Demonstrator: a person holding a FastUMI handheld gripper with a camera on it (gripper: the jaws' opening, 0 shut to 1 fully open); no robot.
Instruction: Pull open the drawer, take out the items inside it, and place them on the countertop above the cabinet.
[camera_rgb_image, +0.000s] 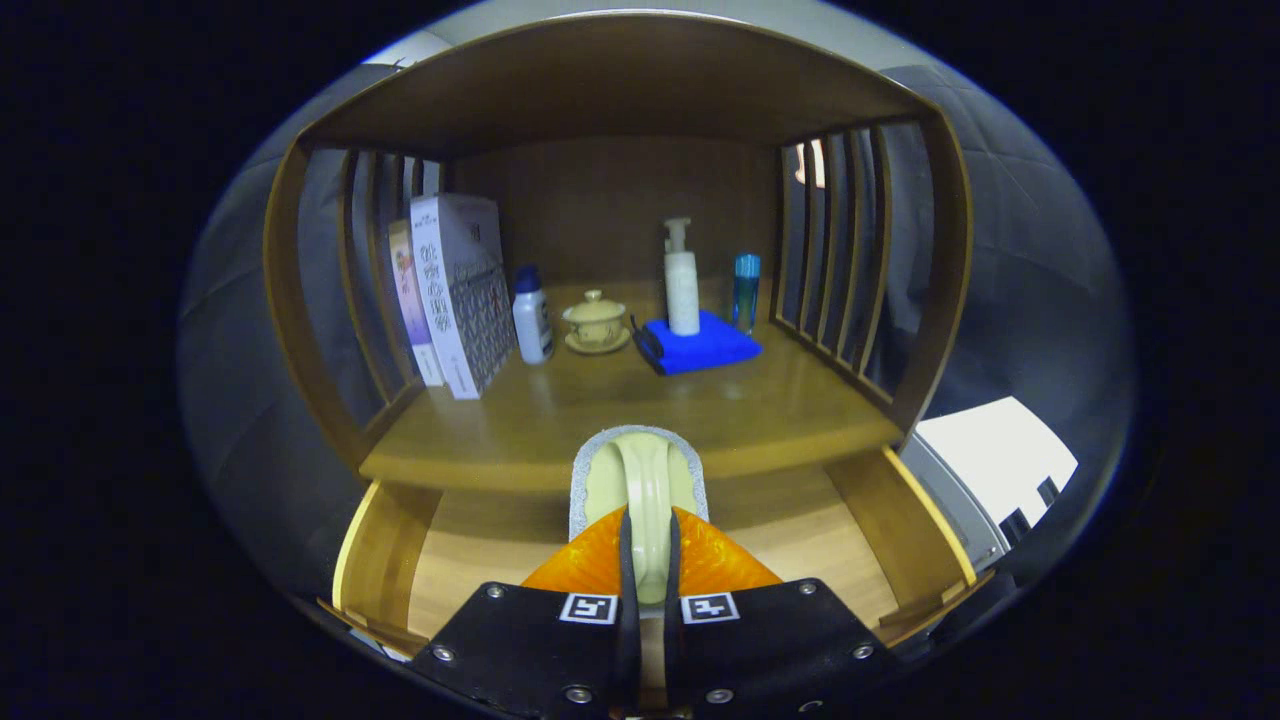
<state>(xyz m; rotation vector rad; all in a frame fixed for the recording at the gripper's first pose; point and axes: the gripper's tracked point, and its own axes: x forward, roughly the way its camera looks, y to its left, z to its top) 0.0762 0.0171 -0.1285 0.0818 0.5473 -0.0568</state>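
Pale-green brush (640, 480) is pinched by its handle in your gripper (645, 560), lifted above the open drawer (480, 550), heading for the countertop (620, 410) beyond.

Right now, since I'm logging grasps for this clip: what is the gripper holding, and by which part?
The gripper is shut on a pale green scrubber with a grey pad underneath, held by its raised handle ridge, above the open drawer.

Gripper (647, 545) fingers clamp a sponge brush (640, 478) over the open drawer (470, 555); beyond, on the countertop (560, 420), books (455, 290) left, pump bottle (682, 280) on a cloth (705, 348) right.
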